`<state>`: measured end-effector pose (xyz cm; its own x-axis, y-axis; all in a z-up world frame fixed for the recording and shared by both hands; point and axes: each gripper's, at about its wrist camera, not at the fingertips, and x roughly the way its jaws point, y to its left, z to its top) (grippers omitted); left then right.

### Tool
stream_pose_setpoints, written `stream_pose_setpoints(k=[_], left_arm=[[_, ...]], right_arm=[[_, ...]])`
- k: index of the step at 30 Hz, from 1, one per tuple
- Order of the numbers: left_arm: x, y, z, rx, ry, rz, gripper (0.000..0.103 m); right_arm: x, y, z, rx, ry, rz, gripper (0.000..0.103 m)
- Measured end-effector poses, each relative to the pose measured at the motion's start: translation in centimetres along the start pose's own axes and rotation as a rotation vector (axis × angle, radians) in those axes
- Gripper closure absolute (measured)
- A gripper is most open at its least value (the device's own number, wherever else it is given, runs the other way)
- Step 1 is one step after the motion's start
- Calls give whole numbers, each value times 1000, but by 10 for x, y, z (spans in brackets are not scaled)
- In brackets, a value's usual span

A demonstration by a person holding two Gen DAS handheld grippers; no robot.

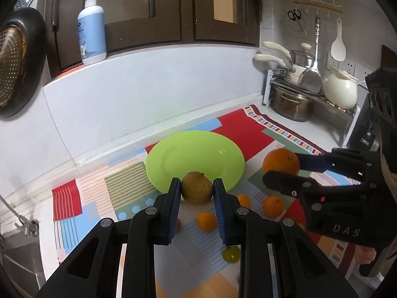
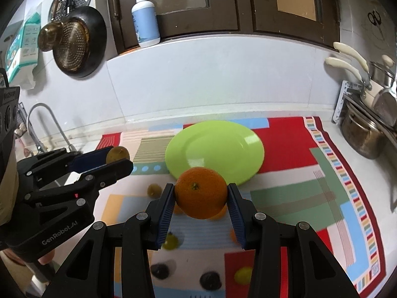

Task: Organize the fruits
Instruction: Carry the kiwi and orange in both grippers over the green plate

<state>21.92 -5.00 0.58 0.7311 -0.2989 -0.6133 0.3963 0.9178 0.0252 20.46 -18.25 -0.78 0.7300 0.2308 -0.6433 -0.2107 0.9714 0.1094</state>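
My left gripper [image 1: 196, 188] is shut on a brownish-green round fruit [image 1: 197, 187] and holds it above the near rim of the green plate [image 1: 173, 156]. My right gripper [image 2: 201, 196] is shut on a large orange [image 2: 201, 192], held above the mat just short of the plate [image 2: 223, 144]. In the left wrist view the right gripper [image 1: 280, 171] with the orange [image 1: 281, 161] is to the right of the plate. In the right wrist view the left gripper [image 2: 119, 160] with its fruit [image 2: 117, 154] is at the left. Small oranges [image 1: 206, 221], yellow-green fruits [image 2: 244, 275] and dark fruits [image 2: 210, 280] lie on the mat.
A patchwork mat [image 2: 335, 173] covers the counter. A pot rack with pots [image 1: 292, 104] and a white kettle [image 1: 340, 90] stands at the right. A soap bottle [image 1: 92, 29] is on the sill. A pan [image 2: 79, 42] hangs on the wall; a sink faucet [image 2: 42, 116] is at the left.
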Motion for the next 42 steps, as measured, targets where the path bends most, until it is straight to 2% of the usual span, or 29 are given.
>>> stream_pose_setpoints(k=[9, 16, 30, 42], left_arm=[[35, 13, 13, -11, 38, -17, 76], [64, 22, 18, -17, 72, -27, 76], [131, 38, 14, -36, 191, -62, 76], [168, 42, 5, -41, 282, -79, 76]], right_arm=[[34, -9, 28, -13, 26, -5, 60], [68, -17, 39, -7, 86, 14, 60], [134, -33, 48, -19, 231, 25, 60], [169, -44, 44, 9, 328, 29, 60]])
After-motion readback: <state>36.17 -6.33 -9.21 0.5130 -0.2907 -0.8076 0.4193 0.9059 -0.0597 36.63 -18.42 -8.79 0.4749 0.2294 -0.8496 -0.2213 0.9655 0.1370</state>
